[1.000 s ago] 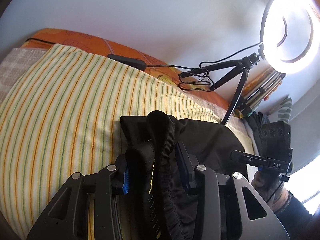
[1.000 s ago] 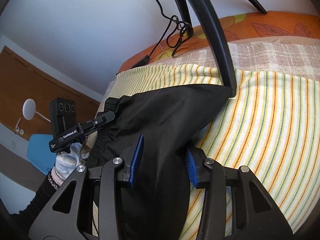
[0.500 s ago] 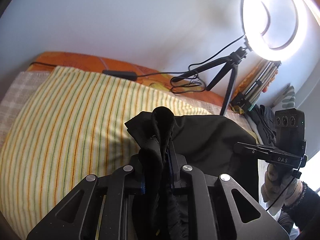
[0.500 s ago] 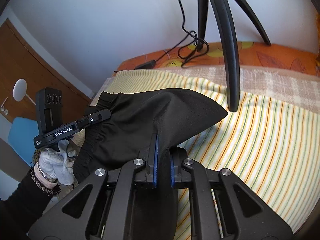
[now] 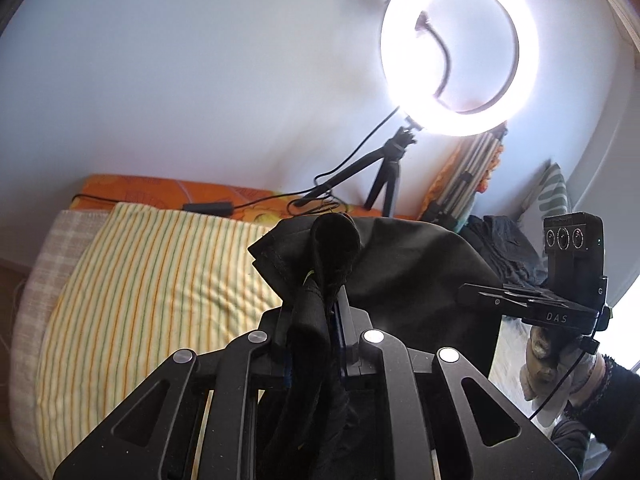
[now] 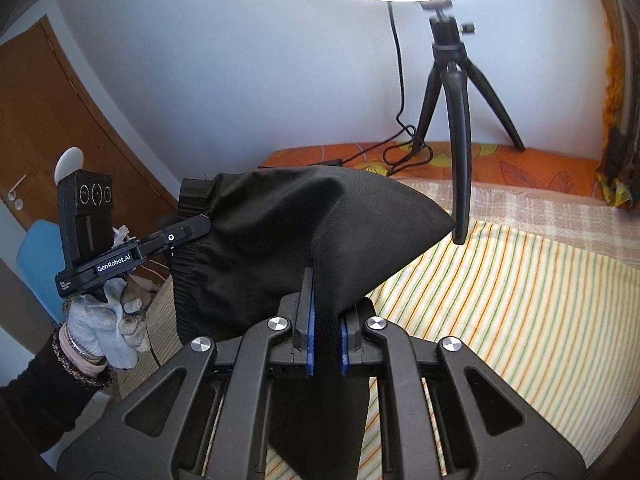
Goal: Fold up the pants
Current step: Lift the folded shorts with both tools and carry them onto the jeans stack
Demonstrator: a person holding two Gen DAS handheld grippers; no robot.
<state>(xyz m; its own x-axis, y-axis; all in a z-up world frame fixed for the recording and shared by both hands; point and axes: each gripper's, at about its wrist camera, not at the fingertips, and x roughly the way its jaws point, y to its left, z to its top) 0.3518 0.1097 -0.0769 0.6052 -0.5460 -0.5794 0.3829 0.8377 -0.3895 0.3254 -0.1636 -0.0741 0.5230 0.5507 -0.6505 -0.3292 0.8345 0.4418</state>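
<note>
Two tools have hold of one pair of black pants (image 6: 280, 240), and both are clamped tight. Nearest in the left wrist view, the left tool (image 5: 314, 340) has its jaws pinched almost together on a bunched roll of the elastic waistband, which stands up in a loop above the fingers. In the right wrist view the right tool (image 6: 325, 340) has its blue pads (image 6: 310, 332) pressed on a flat fold of the same cloth, which spreads beyond them into a pointed wing.

The pants hang between the two grips above the bed (image 6: 520, 300), over its near left part as the right camera sees it, with the striped sheet bare toward the right edge and the far edge. How much cloth trails below the grips is hidden.

My reading is that the step in hand is lifting the garment to let it hang straight before laying it down for a fold. Doing it well means keeping both grips firm, holding the tools level with each other so the waistband runs taut between them, and drawing them apart enough to take out the slack. The bunched waistband in the left grip may slip or lie lumpy.

Farther off stands one ring light (image 5: 460, 48) on one small tripod (image 6: 452, 80) at the bed's far edge, its cable (image 5: 248, 208) lying along the orange strip.
</note>
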